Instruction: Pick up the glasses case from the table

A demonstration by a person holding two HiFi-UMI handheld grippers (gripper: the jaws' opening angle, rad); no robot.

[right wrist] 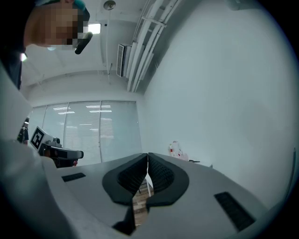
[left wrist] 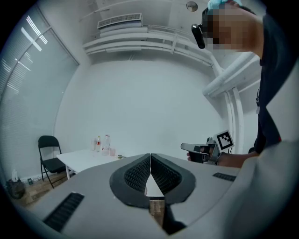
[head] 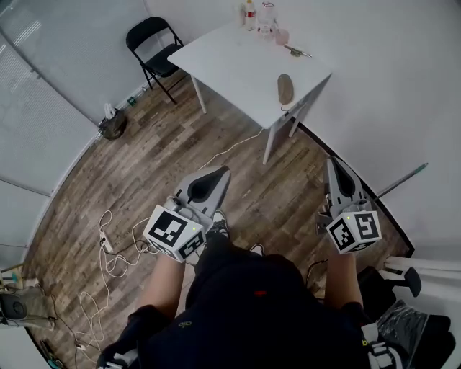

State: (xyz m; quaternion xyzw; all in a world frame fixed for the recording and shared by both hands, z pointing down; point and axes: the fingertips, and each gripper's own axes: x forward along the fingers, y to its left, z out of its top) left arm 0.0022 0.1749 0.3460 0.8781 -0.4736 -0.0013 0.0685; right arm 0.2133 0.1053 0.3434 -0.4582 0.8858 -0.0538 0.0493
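Observation:
The glasses case (head: 285, 88), a brownish oval, lies near the close corner of the white table (head: 238, 65), some way ahead of me. I stand on the wooden floor and hold both grippers level at waist height, well short of the table. The left gripper (head: 218, 175) has its jaws closed together with nothing between them, as its own view (left wrist: 150, 155) shows. The right gripper (head: 336, 164) is shut and empty as well (right wrist: 147, 154). In the left gripper view the table (left wrist: 86, 158) shows at the left; the case is hidden there.
Bottles and a cup (head: 263, 16) stand at the table's far end, with a thin tool (head: 297, 51) beside them. A black folding chair (head: 155, 47) stands left of the table. Cables (head: 108, 249) run over the floor on my left. A white wall (head: 403, 86) closes the right side.

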